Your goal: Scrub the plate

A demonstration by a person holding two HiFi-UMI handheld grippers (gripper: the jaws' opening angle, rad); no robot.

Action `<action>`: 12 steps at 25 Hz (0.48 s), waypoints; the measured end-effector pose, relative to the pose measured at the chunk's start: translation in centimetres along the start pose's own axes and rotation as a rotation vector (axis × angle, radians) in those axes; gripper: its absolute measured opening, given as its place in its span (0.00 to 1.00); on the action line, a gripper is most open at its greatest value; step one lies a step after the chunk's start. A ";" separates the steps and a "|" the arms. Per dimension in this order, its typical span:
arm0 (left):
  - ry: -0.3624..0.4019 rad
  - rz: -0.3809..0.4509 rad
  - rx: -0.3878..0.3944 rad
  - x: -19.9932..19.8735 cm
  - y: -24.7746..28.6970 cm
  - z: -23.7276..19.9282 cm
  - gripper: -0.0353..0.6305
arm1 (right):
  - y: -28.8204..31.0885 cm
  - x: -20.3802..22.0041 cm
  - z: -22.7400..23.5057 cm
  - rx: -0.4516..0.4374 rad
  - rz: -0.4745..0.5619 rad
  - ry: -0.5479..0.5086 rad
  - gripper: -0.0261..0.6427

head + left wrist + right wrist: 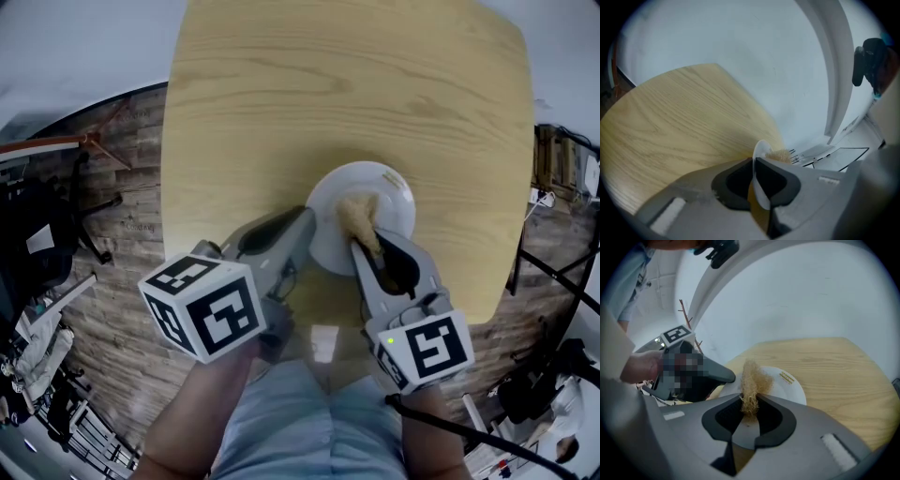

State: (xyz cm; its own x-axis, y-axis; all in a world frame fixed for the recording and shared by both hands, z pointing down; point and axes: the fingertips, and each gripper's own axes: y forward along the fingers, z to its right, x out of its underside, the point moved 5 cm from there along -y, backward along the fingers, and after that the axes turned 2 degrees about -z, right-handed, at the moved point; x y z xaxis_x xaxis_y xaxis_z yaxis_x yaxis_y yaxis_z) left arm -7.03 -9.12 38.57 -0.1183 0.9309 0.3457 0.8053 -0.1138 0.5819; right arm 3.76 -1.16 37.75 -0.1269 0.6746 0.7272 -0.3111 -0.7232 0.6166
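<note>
- Table [281, 94], pale wood: carries the plate towards its near edge.
- Plate [394, 202], white: left rim pinched in the clenched left gripper [306, 223].
- Right gripper [367, 246]: clamped on the scrubber, at the plate's near edge.
- Fibre scrubber [358, 217]: tuft points far, over the plate's face.

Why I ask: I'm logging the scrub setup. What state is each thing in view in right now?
Plate: white, on the table, its near rim clamped.
Scrubber: tan fibrous wad, pinched at one end, reaching over the plate's middle.
Left gripper: shut on the plate's rim.
Right gripper: shut on the scrubber.
Table: pale wooden top, bearing the plate.
</note>
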 end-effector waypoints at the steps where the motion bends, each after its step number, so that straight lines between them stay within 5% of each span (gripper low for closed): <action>1: 0.008 0.014 -0.016 -0.3 -0.4 0.0 0.12 | -0.1 -0.4 0.0 0.001 0.009 0.012 0.14; 5: 0.090 0.046 -0.085 -1.5 -1.8 0.4 0.12 | -0.7 -2.1 1.3 0.087 -0.028 -0.035 0.14; 12: 0.150 0.022 -0.090 -2.0 -1.5 1.6 0.12 | 0.1 -3.0 3.8 0.167 -0.173 -0.046 0.14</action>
State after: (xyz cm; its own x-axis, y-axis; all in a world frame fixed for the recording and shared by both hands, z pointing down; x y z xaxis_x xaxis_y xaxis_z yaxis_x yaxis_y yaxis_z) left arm -7.09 -10.25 35.78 -0.1925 0.8662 0.4611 0.7539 -0.1702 0.6345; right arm 7.74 -3.84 36.76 -0.0409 0.7857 0.6172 -0.1644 -0.6146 0.7715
